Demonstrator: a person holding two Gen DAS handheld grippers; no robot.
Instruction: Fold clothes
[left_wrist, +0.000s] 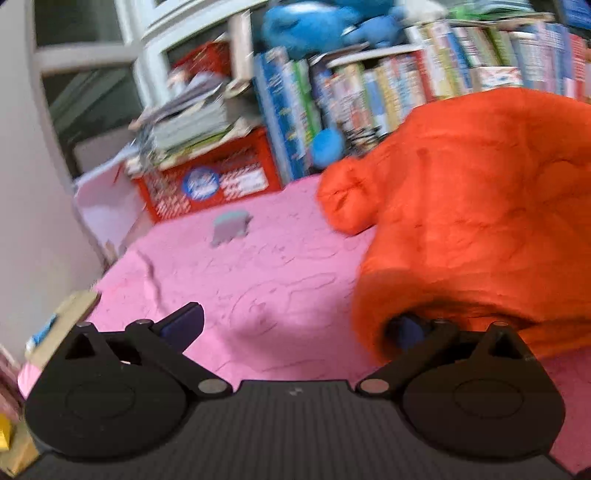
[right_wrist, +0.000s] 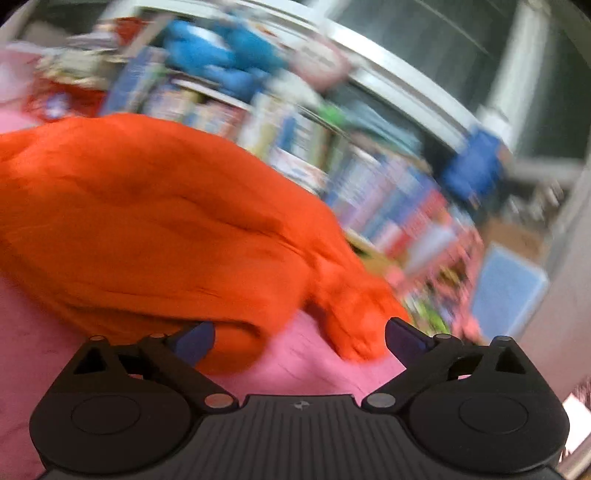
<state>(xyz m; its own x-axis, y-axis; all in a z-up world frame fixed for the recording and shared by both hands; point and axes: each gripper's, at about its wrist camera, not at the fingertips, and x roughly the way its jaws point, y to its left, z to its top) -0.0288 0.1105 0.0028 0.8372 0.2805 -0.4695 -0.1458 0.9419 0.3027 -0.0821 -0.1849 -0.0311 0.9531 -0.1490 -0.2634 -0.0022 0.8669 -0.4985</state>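
- grippers: left gripper (left_wrist: 295, 328) spread wide, one finger under crumpled orange fabric garment (left_wrist: 480, 221); right gripper (right_wrist: 299, 339) spread wide, holding nothing.
- garment lies on pink textured bedspread (left_wrist: 240, 288); blurred bookshelf (left_wrist: 388, 85) behind.

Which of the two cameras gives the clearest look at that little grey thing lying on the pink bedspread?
The left wrist view: the small grey object lies in the open on the pink bedspread, though blurred. The right wrist view does not show it; the orange fleece garment fills that side.

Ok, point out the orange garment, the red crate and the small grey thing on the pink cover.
orange garment (left_wrist: 480, 206): left wrist view, middle of the bunched cloth.
red crate (left_wrist: 221, 177): left wrist view, front wall.
grey thing (left_wrist: 231, 227): left wrist view, its centre; too blurred to identify.
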